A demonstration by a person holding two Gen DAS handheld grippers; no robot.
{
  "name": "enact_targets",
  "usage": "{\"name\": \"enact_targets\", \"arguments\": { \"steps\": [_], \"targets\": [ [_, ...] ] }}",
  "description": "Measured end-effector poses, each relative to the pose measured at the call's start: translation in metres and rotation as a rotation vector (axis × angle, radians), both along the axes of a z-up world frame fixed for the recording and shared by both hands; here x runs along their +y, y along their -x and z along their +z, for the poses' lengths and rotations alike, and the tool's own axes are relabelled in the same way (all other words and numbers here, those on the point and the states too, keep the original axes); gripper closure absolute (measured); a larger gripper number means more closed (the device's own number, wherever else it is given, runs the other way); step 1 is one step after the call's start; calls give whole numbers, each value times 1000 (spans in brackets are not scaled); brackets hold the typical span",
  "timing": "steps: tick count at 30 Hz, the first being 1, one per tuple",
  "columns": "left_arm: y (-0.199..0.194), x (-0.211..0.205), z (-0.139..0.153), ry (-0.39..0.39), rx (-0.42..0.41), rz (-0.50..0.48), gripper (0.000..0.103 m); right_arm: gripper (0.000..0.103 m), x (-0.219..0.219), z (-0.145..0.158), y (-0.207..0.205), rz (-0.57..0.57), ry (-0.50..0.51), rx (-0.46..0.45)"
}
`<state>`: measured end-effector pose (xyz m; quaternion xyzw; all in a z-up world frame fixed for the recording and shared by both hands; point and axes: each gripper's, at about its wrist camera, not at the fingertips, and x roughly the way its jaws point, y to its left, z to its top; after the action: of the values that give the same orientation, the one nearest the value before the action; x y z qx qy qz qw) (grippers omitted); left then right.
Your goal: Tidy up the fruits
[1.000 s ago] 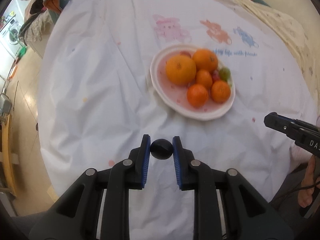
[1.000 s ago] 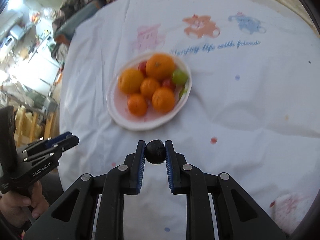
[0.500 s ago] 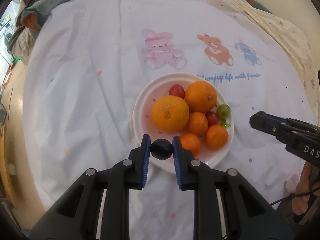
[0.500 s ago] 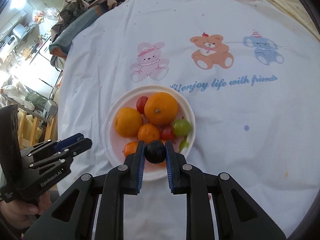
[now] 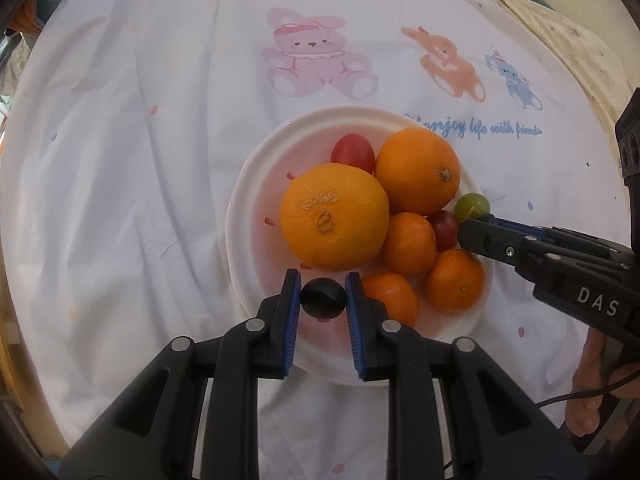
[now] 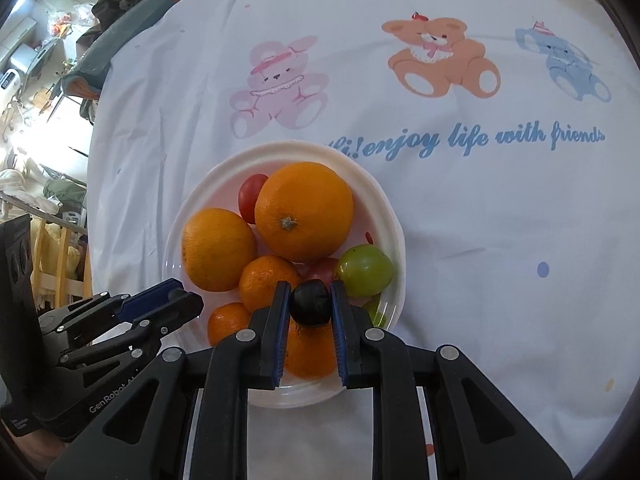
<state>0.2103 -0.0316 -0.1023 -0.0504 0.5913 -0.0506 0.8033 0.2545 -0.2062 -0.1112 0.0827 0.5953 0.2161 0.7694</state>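
Observation:
A white plate (image 5: 256,184) (image 6: 384,208) holds two big oranges (image 5: 334,216) (image 6: 304,210), several small mandarins (image 5: 410,244), red cherry tomatoes (image 5: 353,151) (image 6: 250,196) and a green grape (image 5: 472,206) (image 6: 364,270). My left gripper (image 5: 323,298) is shut on a small dark round fruit (image 5: 323,298) over the plate's near rim. My right gripper (image 6: 310,302) is shut on another dark round fruit (image 6: 310,302) above the mandarins at the plate's near side. The right gripper also shows in the left wrist view (image 5: 476,232), beside the grape.
A white tablecloth (image 6: 480,220) with bear and bunny prints and blue lettering covers the round table. Clothes and room clutter (image 6: 120,12) lie beyond the table's far left edge. A hand (image 5: 592,392) holds the right gripper's handle.
Both grippers have moved forward from the near tablecloth to over the plate, each still holding its dark fruit. The plate looks much closer in both views.

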Motion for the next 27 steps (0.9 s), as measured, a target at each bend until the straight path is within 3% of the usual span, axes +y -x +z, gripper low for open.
{"name": "enact_targets", "arguments": {
  "steps": [10,14,17,20,21,22,27],
  "targets": [
    [1,1,-2,-8,0,15,83,81,-2,0,-1,-13,-20,-4],
    [2,2,2,6,-8,27,44,79,-4,3,-1,-23,-33,-16],
    [6,-2,7,6,-19,15,32,78,-3,10,0,-19,-36,-33],
    [10,-4,17,0,-35,9,32,52,-5,21,2,-19,-59,-61],
    [12,-3,21,-2,-41,14,32,33,-6,24,3,-25,-64,-74],
    [14,-2,27,-8,-52,20,32,25,-8,29,4,-33,-80,-92],
    [29,10,59,-35,-142,42,32,18,-19,58,12,-64,-140,-137]
  ]
}}
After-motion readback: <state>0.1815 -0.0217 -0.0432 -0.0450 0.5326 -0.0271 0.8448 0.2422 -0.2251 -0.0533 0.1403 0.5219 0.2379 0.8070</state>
